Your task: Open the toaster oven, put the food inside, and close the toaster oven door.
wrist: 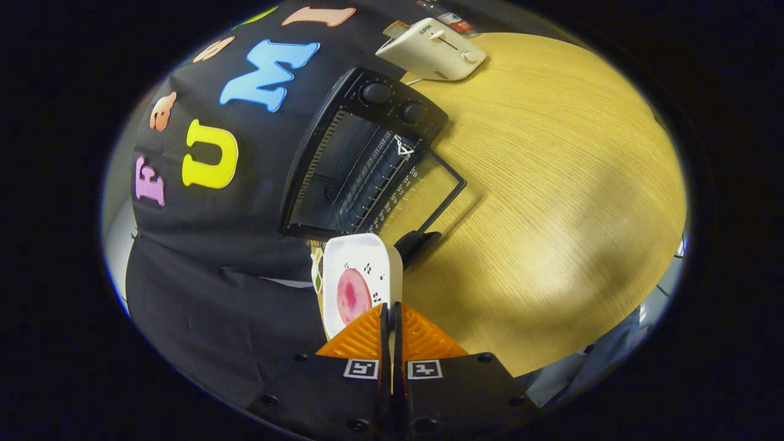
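Plate (361,278): white, rounded-rectangular, carrying a pink round piece of food (353,295) and small printed sprigs; held on edge just ahead of the gripper (391,324), whose jaws are pressed nearly together and are pinching the plate's near rim. The grip is judged narrow, at one edge only, so the plate is best kept from tilting further lest the food slide.

Toaster oven (361,159): black, set against the booth wall beyond the plate, door (422,190) already lowered flat toward the tabletop (551,184), cavity and wire rack (373,177) exposed. Step in hand is judged to be the insertion: the plate is to be levelled, carried over the open door without touching it, and slid onto the rack before release. Two knobs (395,103) are seen on the control panel; markings around them are too small to be read. A white scale is printed along the door's glass, figures illegible.

Toaster (436,49): cream, pop-up type, well beyond the oven, with a slice (397,28) standing in its slot. A small dark word on its side cannot be made out.

Bottle (450,17): behind the toaster, red label, unreadable
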`<state>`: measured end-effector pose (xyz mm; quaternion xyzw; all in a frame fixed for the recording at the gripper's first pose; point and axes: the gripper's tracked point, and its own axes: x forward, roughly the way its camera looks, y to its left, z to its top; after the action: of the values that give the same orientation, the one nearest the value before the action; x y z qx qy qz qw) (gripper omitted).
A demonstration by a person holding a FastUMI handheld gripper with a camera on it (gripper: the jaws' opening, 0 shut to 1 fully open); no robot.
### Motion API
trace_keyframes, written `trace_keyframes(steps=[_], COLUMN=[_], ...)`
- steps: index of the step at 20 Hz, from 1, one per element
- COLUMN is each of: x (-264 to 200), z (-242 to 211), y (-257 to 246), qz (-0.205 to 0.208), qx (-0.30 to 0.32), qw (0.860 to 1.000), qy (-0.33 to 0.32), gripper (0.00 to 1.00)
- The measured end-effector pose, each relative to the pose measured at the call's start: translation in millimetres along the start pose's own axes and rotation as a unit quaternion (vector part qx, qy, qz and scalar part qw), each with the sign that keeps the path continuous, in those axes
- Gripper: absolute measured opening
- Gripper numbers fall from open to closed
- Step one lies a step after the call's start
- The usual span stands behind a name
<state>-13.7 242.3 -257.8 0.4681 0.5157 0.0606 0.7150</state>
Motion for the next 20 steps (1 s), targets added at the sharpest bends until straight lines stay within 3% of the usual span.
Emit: trace_keyframes(steps=[11, 20], x=[56.3, 115.1], z=[38.7, 73.7], y=[28.4, 38.9], qz=[0.022, 0.017], qx=[0.140, 0.180], qw=[0.986, 0.974], qy=[-0.084, -0.135], gripper=[0.03, 0.03])
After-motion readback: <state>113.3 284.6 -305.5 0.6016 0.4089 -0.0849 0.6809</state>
